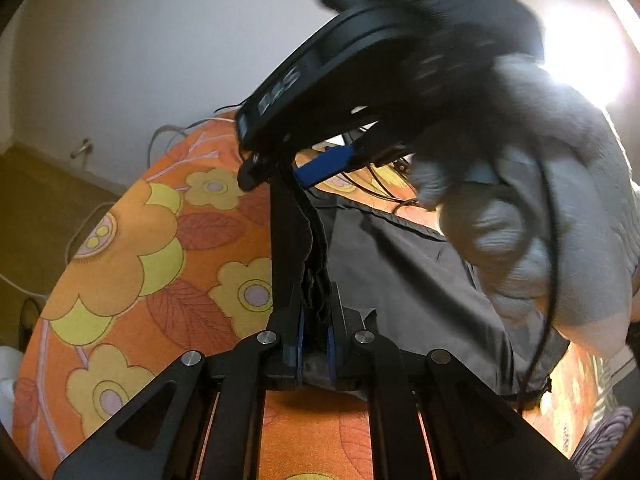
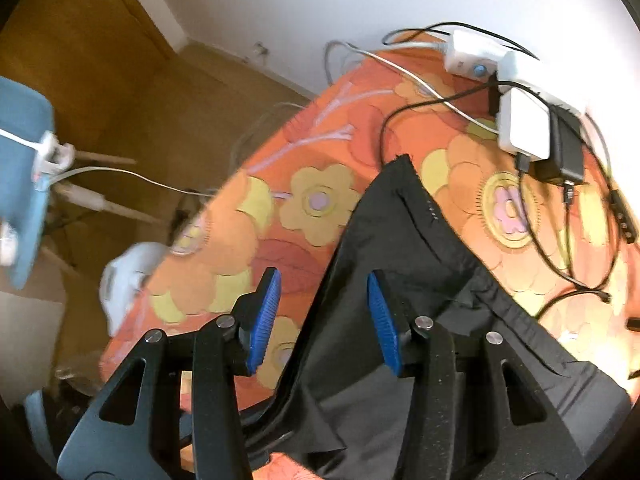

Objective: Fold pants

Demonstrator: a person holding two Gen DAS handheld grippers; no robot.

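Observation:
Black pants [image 1: 404,276] lie spread over the orange flowered cloth [image 1: 132,264]. My left gripper [image 1: 314,316] is shut on a bunched edge of them, lifted off the cloth. Just above and beyond it in the left wrist view hovers my right gripper [image 1: 286,170], held by a grey-gloved hand [image 1: 552,216], one blue pad showing. In the right wrist view the right gripper [image 2: 324,320] stands open over the pants [image 2: 404,240]. Its blue pads [image 2: 266,316] are apart and press on nothing.
A white power strip [image 2: 476,56], white and black adapters [image 2: 524,128] and black cables [image 2: 560,256] lie at the far side of the flowered cloth [image 2: 316,200]. Left of the table are a blue chair [image 2: 20,184] and wooden floor [image 2: 132,92].

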